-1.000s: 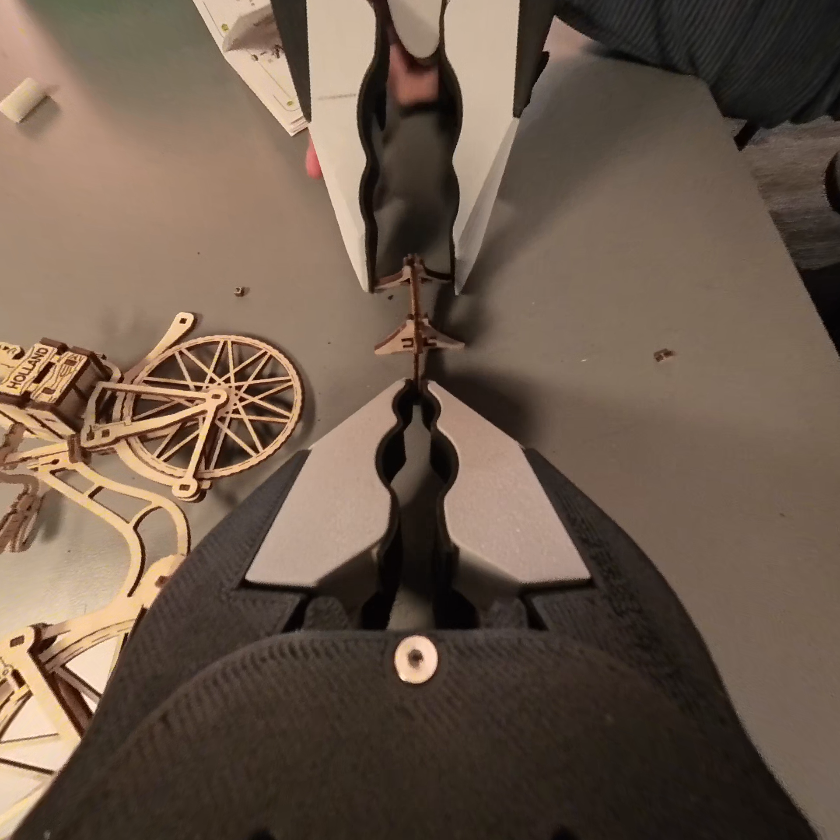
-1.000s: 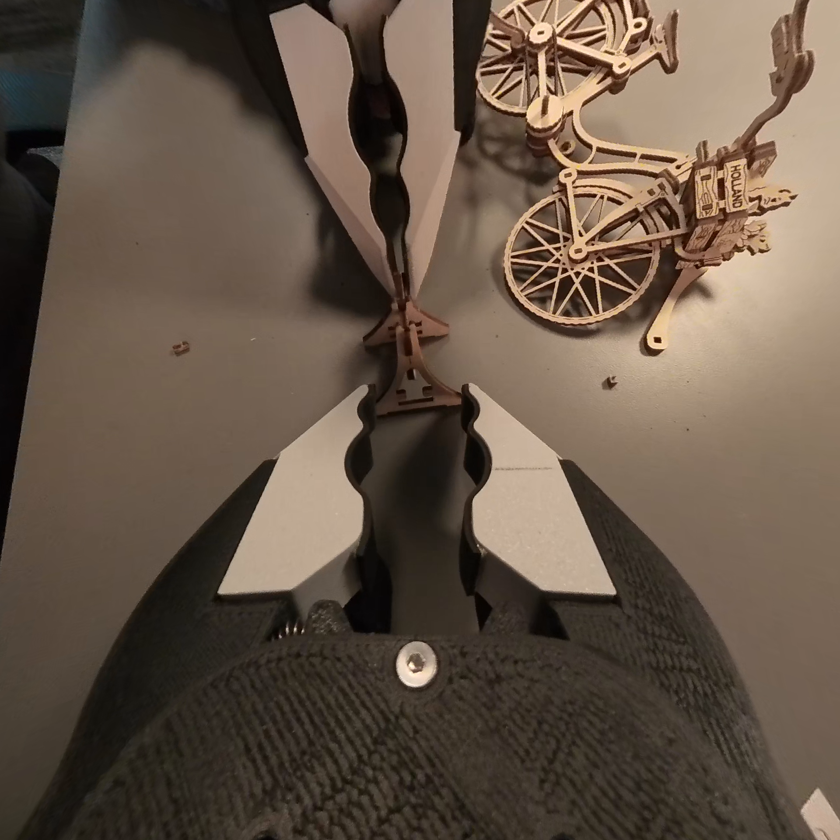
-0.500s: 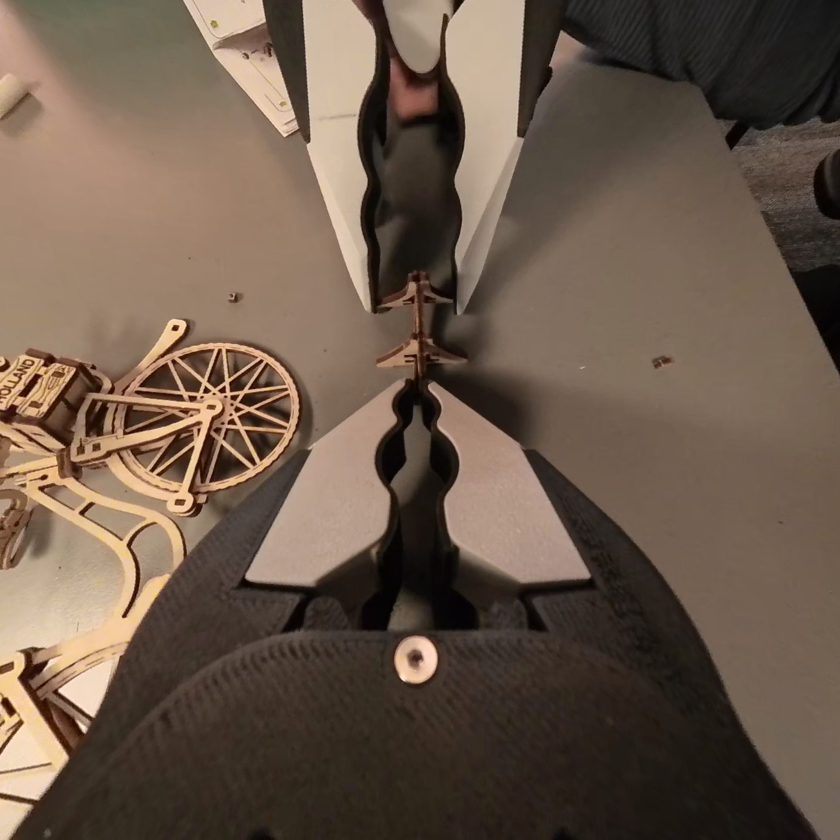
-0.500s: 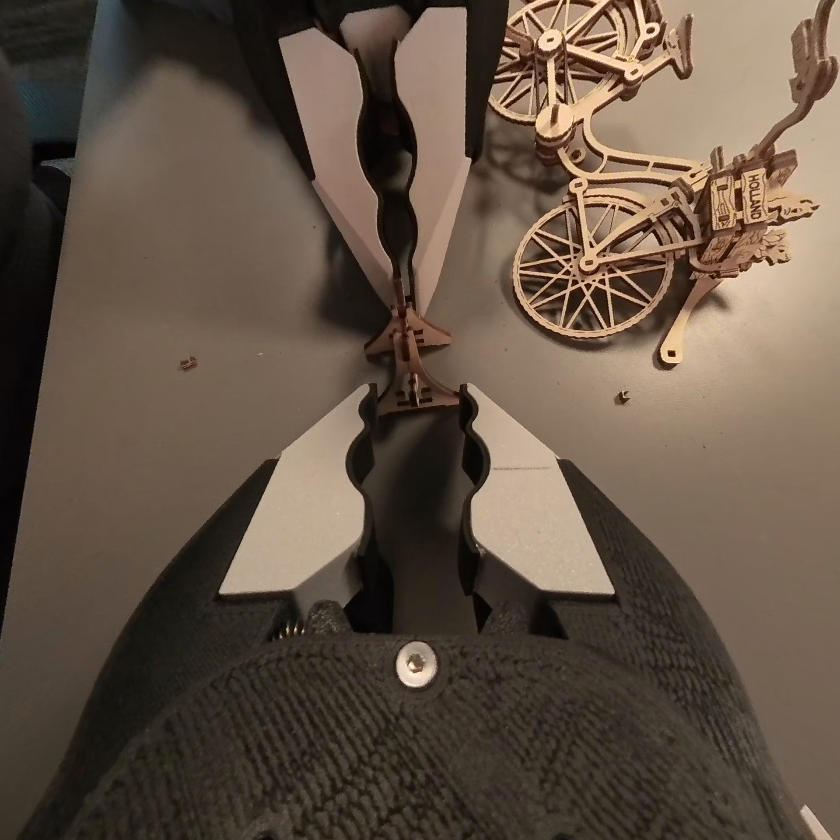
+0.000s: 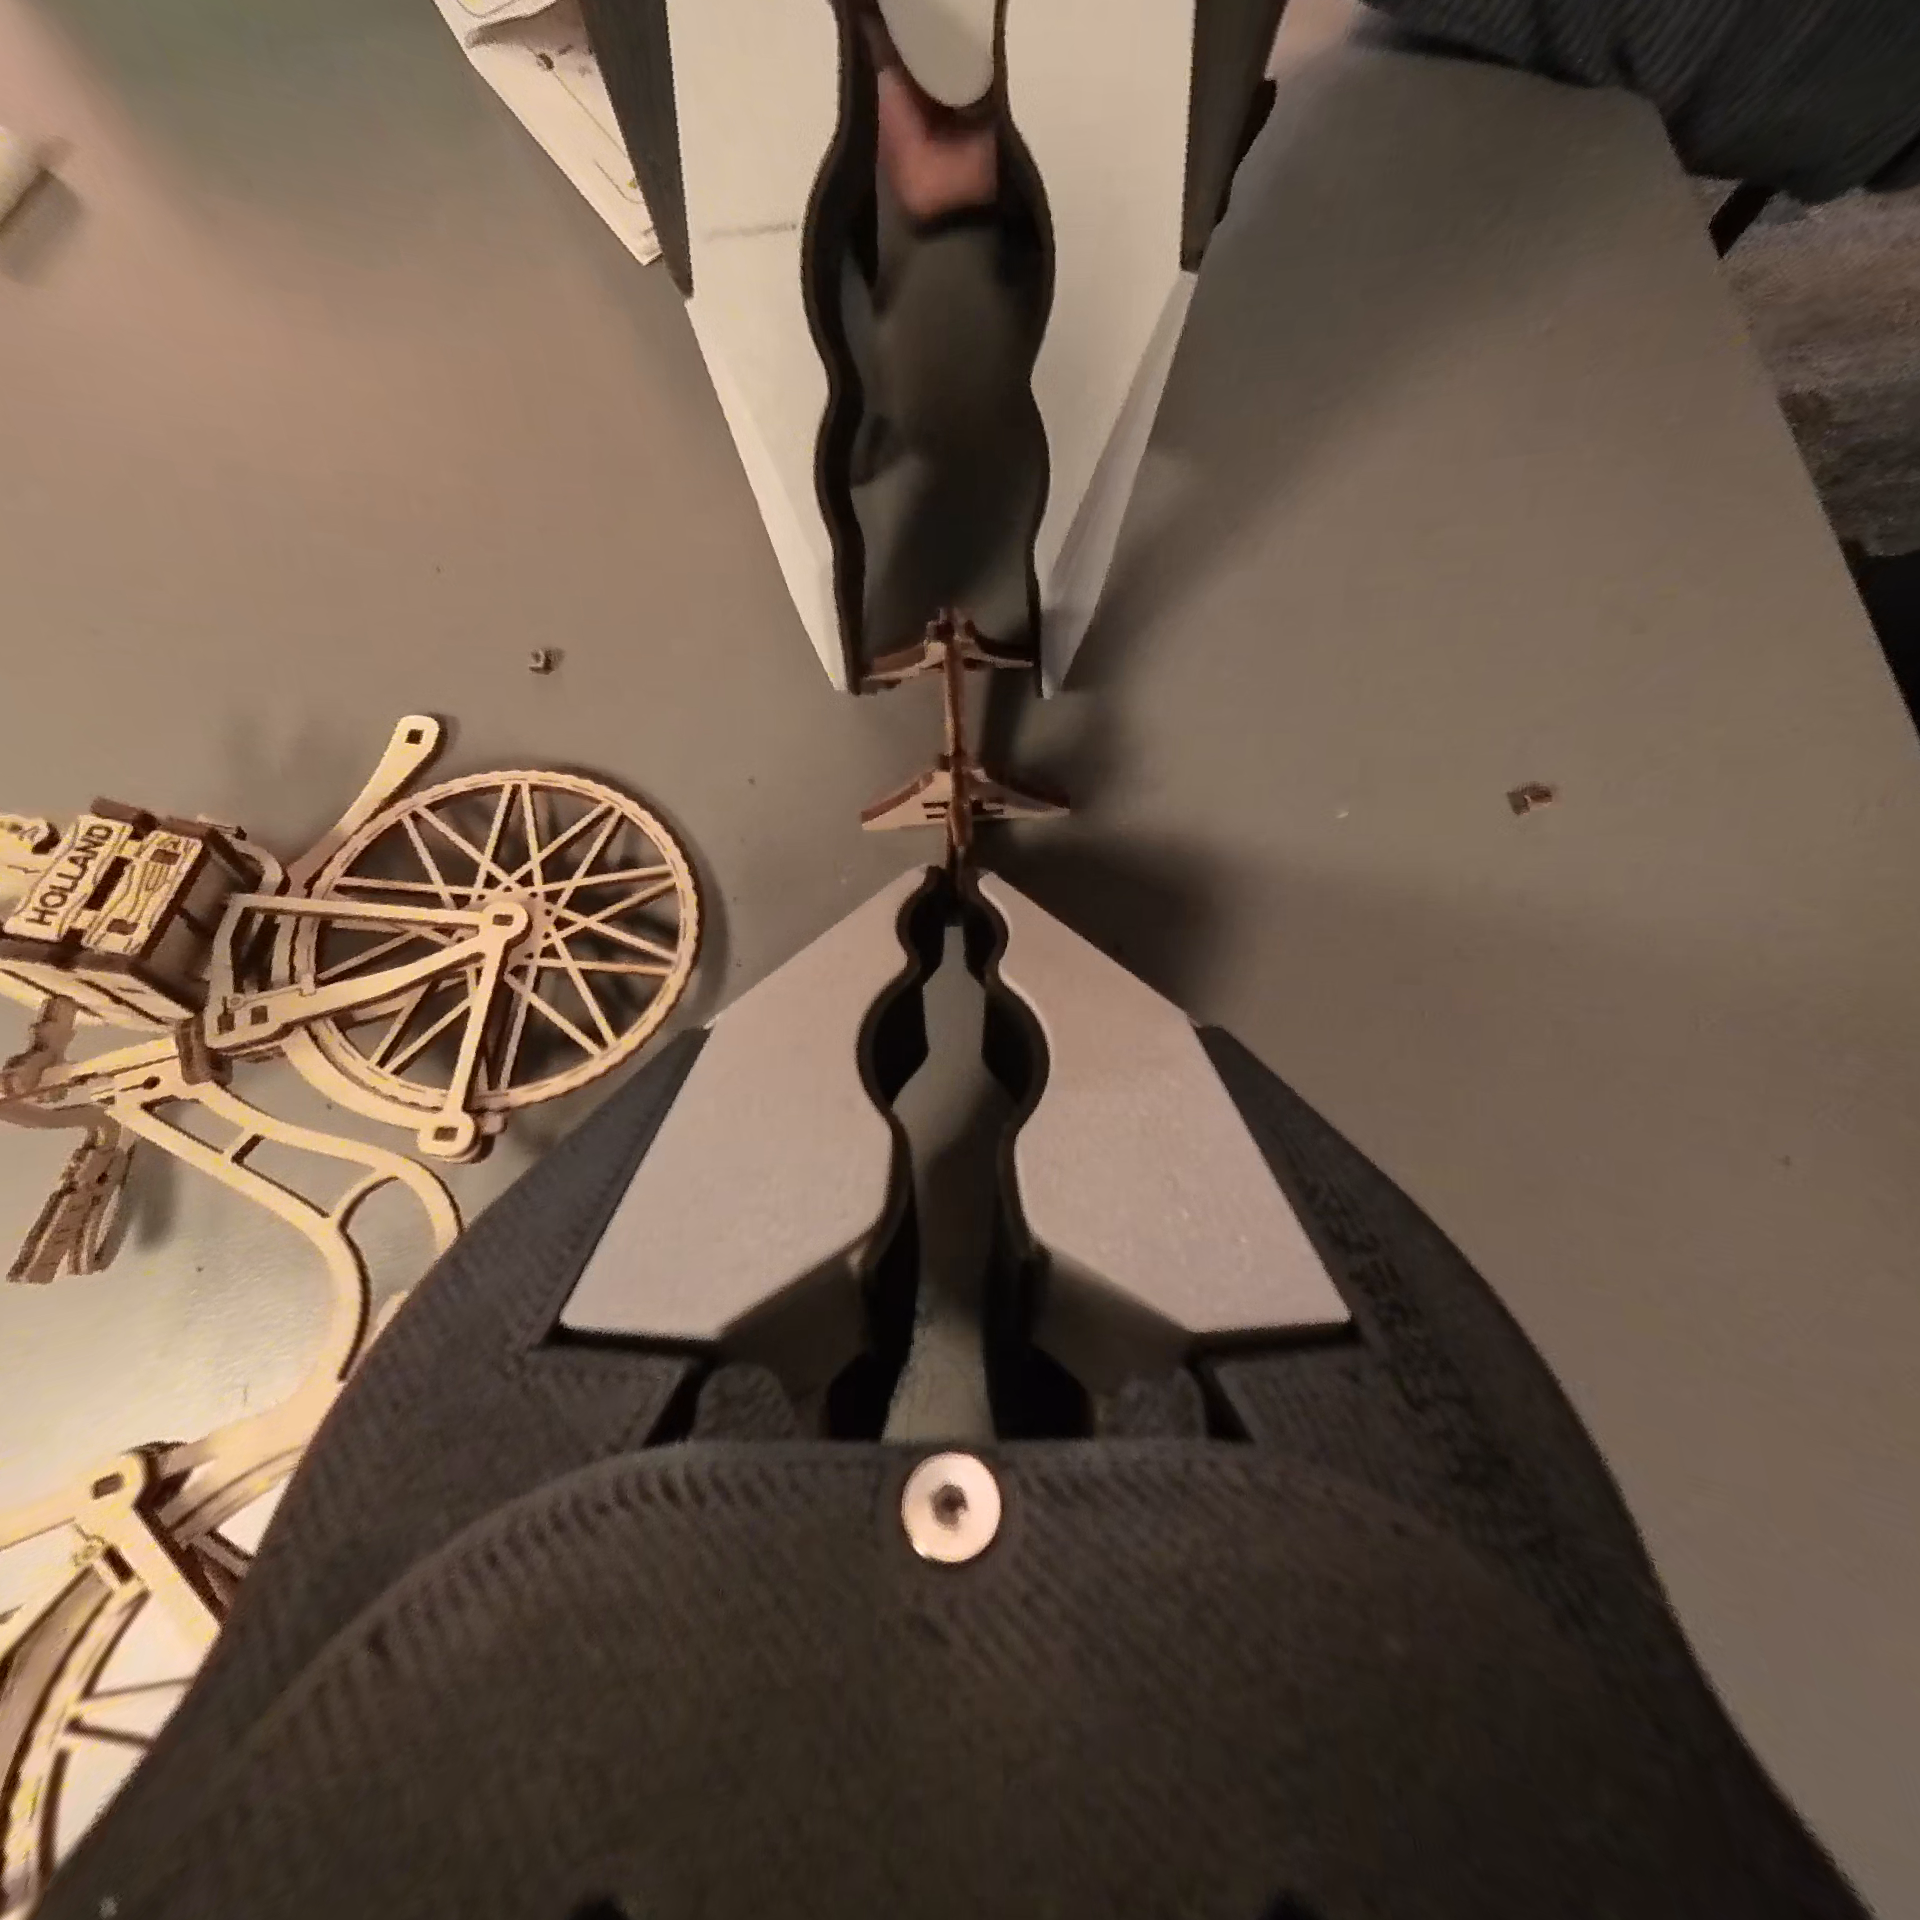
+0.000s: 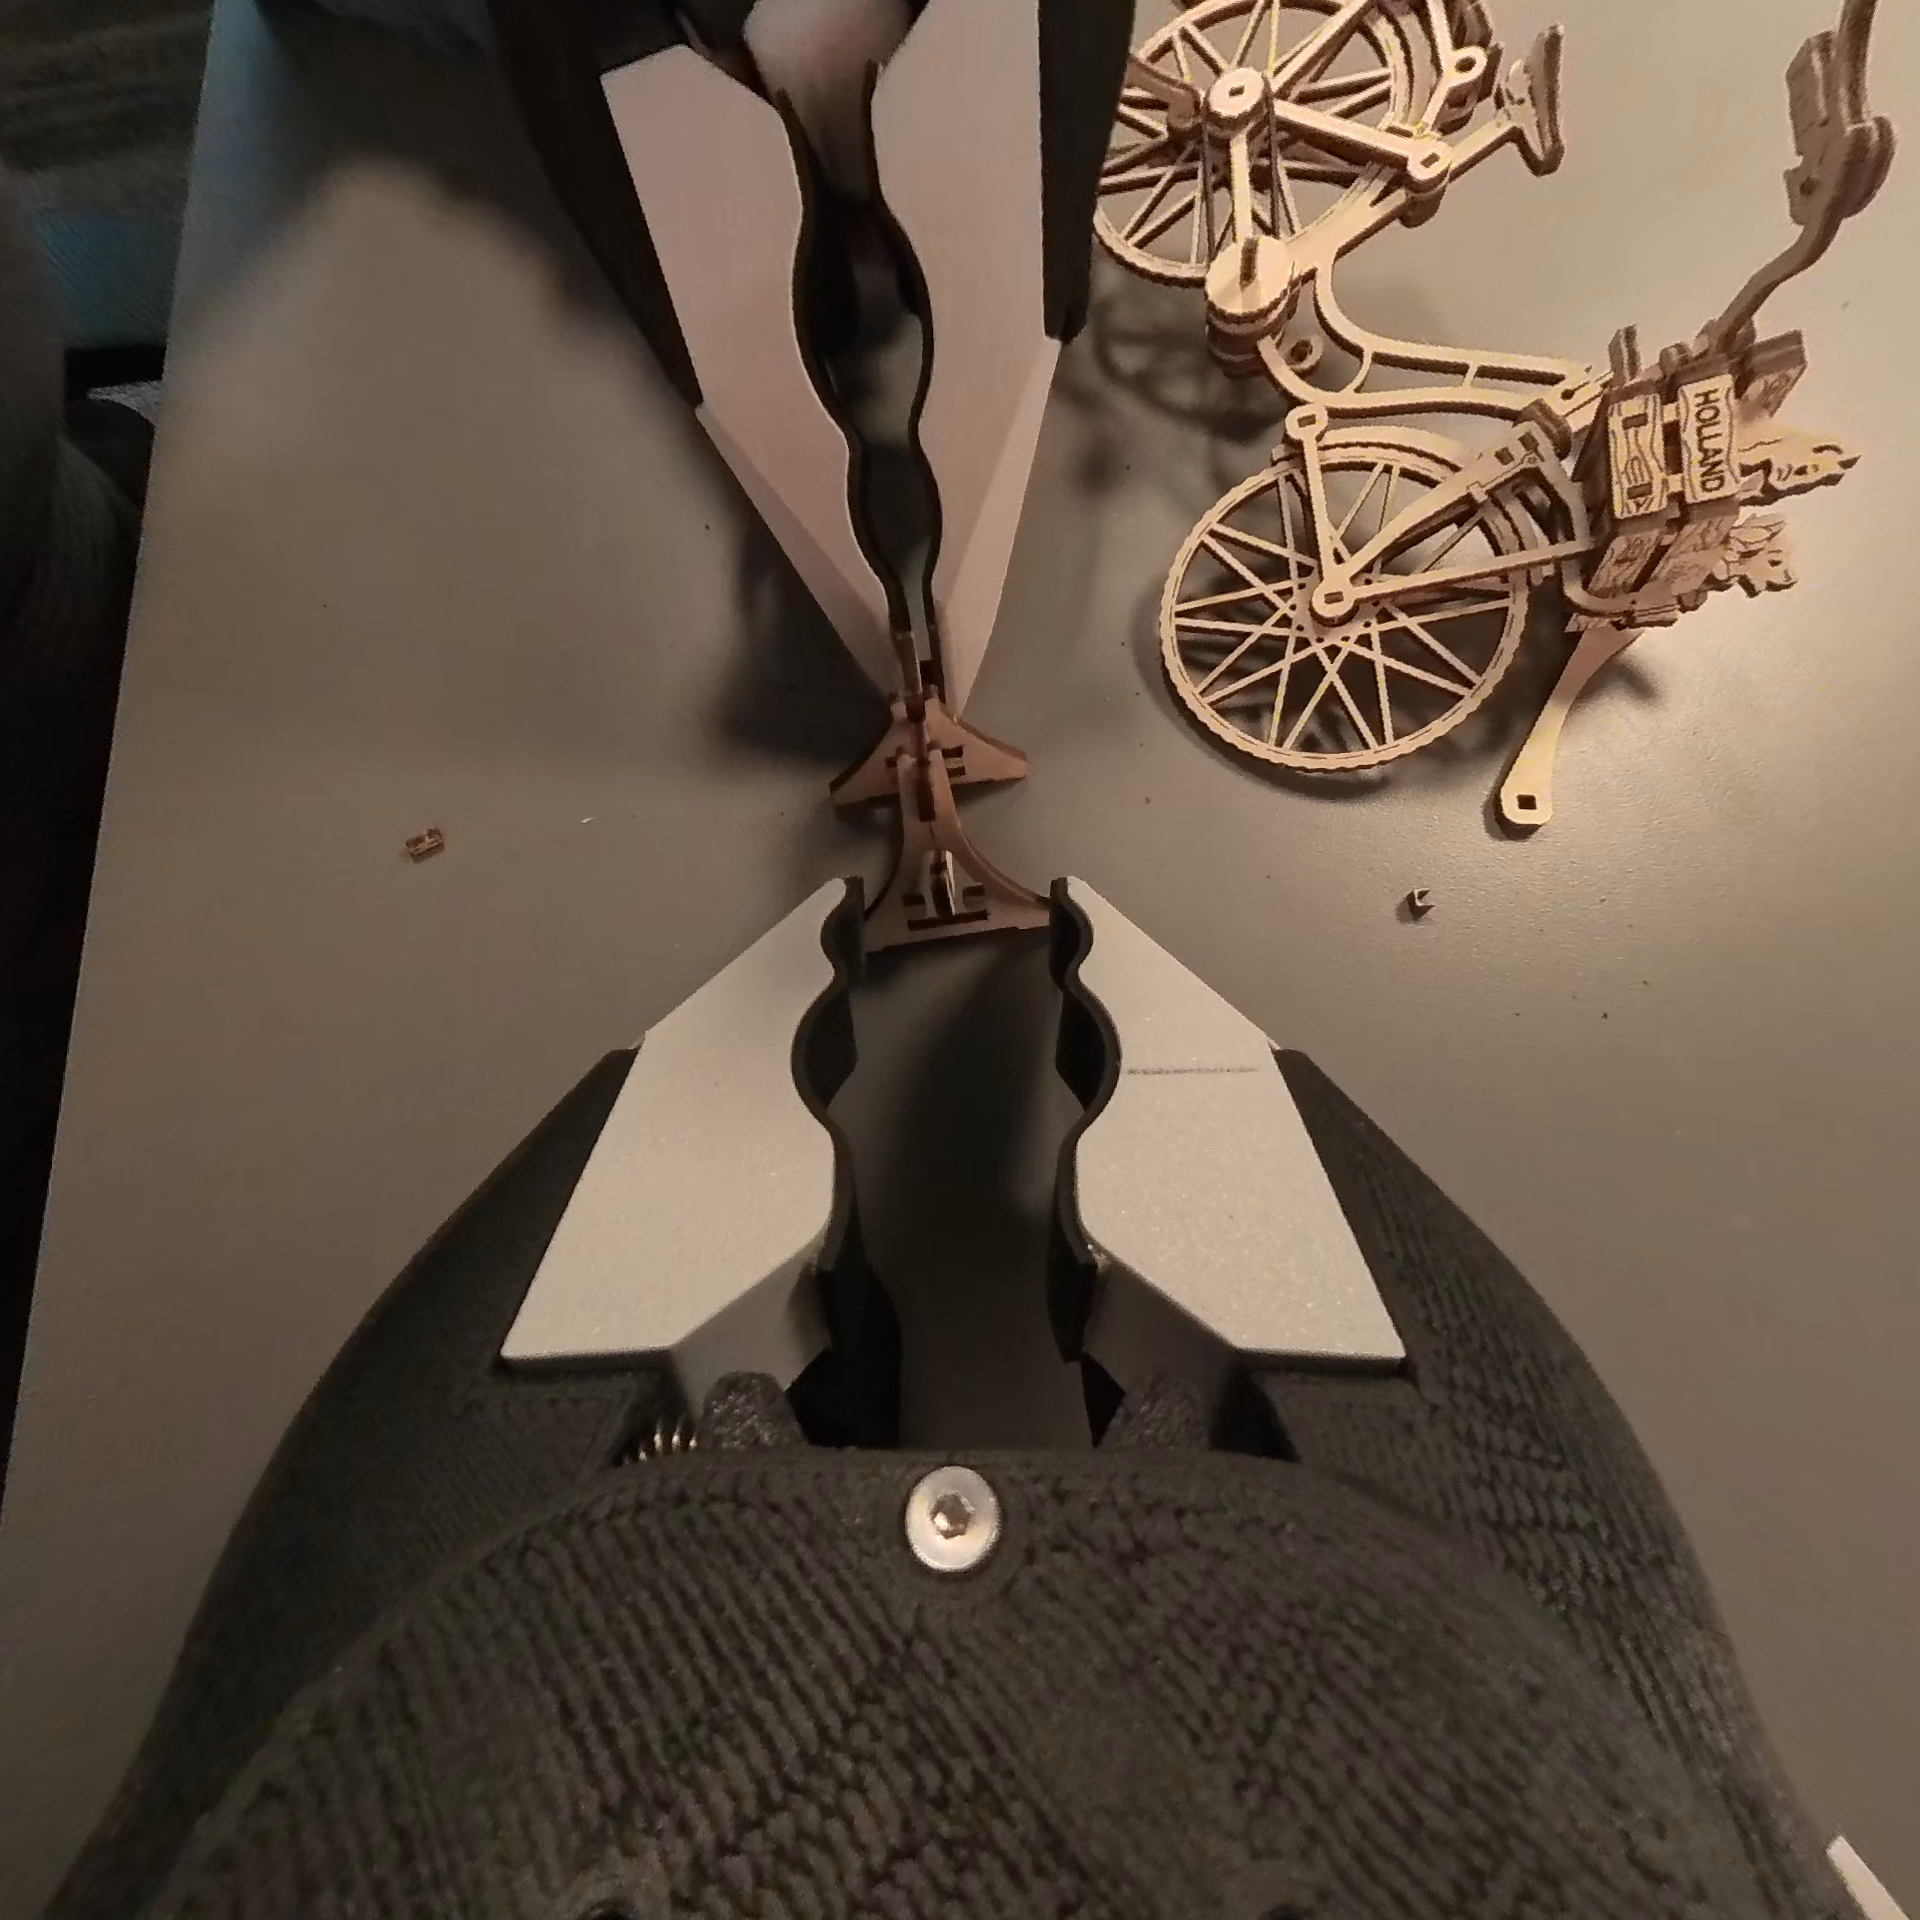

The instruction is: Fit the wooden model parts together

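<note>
A small wooden model part point(image 5: 954, 750) hangs above the grey table point(image 5: 1403, 520) between my two grippers, which face each other. It is a thin spine with two flared cross pieces. My left gripper point(image 5: 954, 875) is shut on the near end of the spine. It also shows at the top of the right wrist view point(image 6: 914, 665). My right gripper point(image 6: 956, 916) is shut across the wide cross piece point(image 6: 954, 906) at the other end. It also shows at the top of the left wrist view point(image 5: 948, 675).
A wooden bicycle model point(image 5: 499, 935) lies flat on the table to my left gripper's left, and shows in the right wrist view point(image 6: 1351, 613). Small wood scraps point(image 5: 1529, 798) point(image 6: 423, 842) lie about. A paper sheet point(image 5: 561, 94) lies far off. The table edge point(image 5: 1766, 499) runs on the right. Less than 4 cm separates the two grippers' tips.
Both grippers keep the same hold on the part. They have drifted only slightly over the table.
</note>
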The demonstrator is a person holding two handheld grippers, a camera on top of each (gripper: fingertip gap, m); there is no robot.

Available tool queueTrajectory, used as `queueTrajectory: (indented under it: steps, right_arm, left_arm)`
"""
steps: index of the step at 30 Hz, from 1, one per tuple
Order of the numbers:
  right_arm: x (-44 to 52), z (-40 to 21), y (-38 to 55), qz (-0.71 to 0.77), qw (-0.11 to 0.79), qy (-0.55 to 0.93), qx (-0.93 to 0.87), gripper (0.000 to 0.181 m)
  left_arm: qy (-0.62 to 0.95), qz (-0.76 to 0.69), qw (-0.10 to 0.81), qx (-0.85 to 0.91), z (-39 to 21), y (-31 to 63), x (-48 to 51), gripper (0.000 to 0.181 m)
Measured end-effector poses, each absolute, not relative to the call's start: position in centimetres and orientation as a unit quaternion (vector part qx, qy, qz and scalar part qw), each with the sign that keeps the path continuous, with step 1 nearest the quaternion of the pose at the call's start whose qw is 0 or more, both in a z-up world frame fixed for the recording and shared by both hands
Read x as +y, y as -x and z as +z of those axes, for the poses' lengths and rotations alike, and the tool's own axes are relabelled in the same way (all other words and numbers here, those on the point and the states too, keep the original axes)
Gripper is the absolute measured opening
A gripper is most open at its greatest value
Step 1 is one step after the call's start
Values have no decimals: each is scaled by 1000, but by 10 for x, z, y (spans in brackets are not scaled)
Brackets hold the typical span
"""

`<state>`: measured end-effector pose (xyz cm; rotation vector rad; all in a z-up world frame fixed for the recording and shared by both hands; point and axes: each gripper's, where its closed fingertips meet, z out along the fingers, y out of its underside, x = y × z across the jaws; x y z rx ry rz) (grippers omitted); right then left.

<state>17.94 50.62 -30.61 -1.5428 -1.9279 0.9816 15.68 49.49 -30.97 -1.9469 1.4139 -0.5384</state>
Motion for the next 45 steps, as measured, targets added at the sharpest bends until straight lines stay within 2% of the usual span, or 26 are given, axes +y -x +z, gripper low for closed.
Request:
queueTrajectory:
  steps: [27,36,45]
  right_arm:
    - [507,-306,-178,359,242,566,-702,33]
    - [508,-305,-178,361,240,568,-699,33]
    - [509,-306,-178,360,241,572,-697,33]
  left_arm:
    - [769,-186,247,560,-310,-154,496,2]
    - [767,-143,235,580,-310,-152,497,2]
    - [778,-168,235,558,-311,-157,501,2]
